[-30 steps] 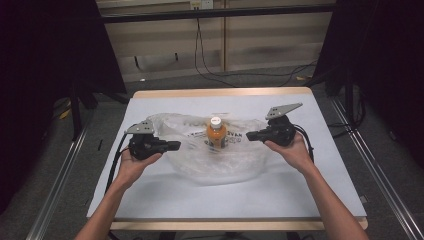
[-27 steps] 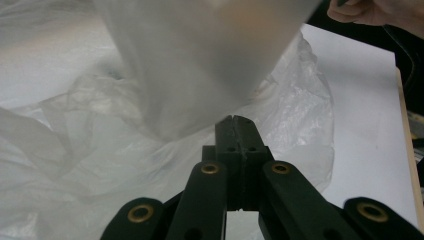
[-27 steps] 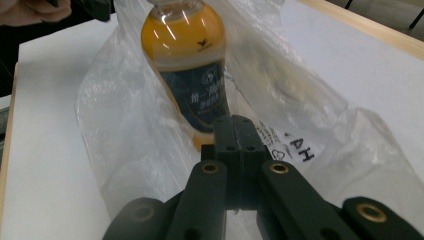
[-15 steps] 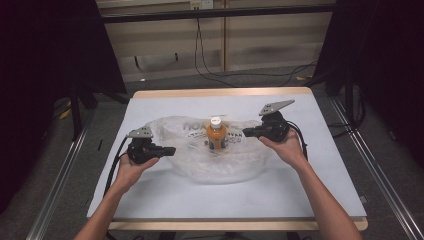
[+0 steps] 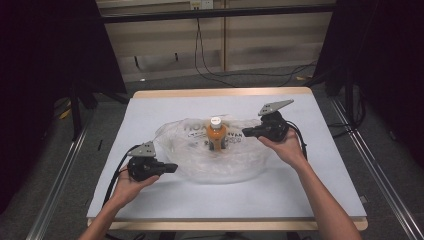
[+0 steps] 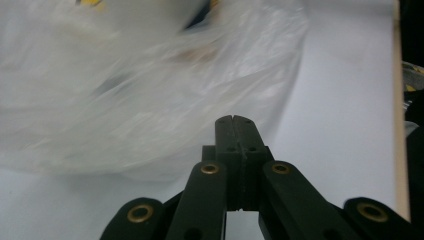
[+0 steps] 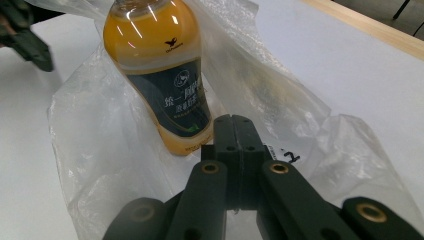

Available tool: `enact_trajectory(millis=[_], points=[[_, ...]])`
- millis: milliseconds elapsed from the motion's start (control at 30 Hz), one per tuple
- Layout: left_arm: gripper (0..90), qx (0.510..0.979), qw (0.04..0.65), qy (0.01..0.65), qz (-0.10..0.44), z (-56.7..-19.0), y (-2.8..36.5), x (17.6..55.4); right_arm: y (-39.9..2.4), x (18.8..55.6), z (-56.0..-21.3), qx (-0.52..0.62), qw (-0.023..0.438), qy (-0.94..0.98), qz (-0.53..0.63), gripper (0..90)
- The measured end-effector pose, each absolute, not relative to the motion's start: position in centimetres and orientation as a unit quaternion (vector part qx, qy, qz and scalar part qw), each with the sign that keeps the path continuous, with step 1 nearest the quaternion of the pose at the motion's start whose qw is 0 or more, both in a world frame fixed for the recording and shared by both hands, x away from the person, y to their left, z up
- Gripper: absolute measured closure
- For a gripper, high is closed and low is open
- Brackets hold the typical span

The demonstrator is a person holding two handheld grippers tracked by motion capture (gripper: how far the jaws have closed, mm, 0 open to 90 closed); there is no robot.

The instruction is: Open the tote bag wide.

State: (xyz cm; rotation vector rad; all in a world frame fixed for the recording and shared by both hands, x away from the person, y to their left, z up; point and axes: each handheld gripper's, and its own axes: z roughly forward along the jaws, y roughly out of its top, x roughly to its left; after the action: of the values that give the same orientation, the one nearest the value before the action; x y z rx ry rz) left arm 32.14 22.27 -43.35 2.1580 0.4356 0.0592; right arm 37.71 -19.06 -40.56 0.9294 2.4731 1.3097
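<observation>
1. I see a table point(image 5: 150, 107) with a white top and a thin wood edge at the back.
2. A clear plastic bag point(image 5: 215, 162) lies spread out in the middle of the table.
3. A bottle point(image 5: 216, 134) of orange drink stands upright on the bag. It has a white cap and a dark label.
4. My left gripper point(image 5: 172, 168) is near the front left of the table, just beside the edge of the bag. A hand point(image 5: 131, 184) holds it from below.
5. In the left gripper view, the 2 black jaws of my left gripper point(image 6: 233, 120) are pressed together with nothing between them. The bag point(image 6: 140, 90) fills the space just past the tips, and it looks blurry.
6. My right gripper point(image 5: 246, 132) is on the right side of the bottle, near it, and points at it. Another hand point(image 5: 284, 149) holds this one.
7. In the right gripper view, the jaws of my right gripper point(image 7: 233, 119) are together too. The tips sit right at the crinkled bag point(image 7: 100, 165), but I cannot tell if they pinch any of it.
8. In that same view the bottle point(image 7: 162, 75) stands just past the tips, and I can see white writing on its label.
9. Dark cables lie on the floor point(image 5: 260, 77) behind the table.
</observation>
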Motion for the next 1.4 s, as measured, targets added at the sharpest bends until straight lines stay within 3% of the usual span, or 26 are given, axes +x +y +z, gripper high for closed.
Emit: enact_trajectory(millis=[267,500,667,1033,1200,1400], points=[[90.0,0.851,0.498,0.156,0.053,-39.7,22.4,31.4,-18.9,37.4,-39.3,0.303,0.104,0.833,0.451,90.0],[90.0,0.835,0.529,0.136,0.068,-35.1,20.7,34.0,-17.9,38.2,-37.4,0.292,0.111,0.83,0.462,90.0],[90.0,0.864,0.48,0.124,0.085,-33.4,18.0,37.5,-16.9,39.5,-36.7,0.286,0.105,0.842,0.446,90.0],[90.0,0.956,0.259,0.122,0.065,-42.4,10.9,43.5,-15.1,42.4,-42.0,0.28,0.064,0.912,0.293,90.0],[90.0,0.965,0.216,0.134,0.065,-45.9,11.3,44.1,-15.1,42.9,-44.9,0.276,0.048,0.931,0.235,90.0],[90.0,0.969,0.193,0.135,0.08,-45.6,12.8,43.9,-15.0,42.3,-45.7,0.255,0.065,0.948,0.18,90.0]])
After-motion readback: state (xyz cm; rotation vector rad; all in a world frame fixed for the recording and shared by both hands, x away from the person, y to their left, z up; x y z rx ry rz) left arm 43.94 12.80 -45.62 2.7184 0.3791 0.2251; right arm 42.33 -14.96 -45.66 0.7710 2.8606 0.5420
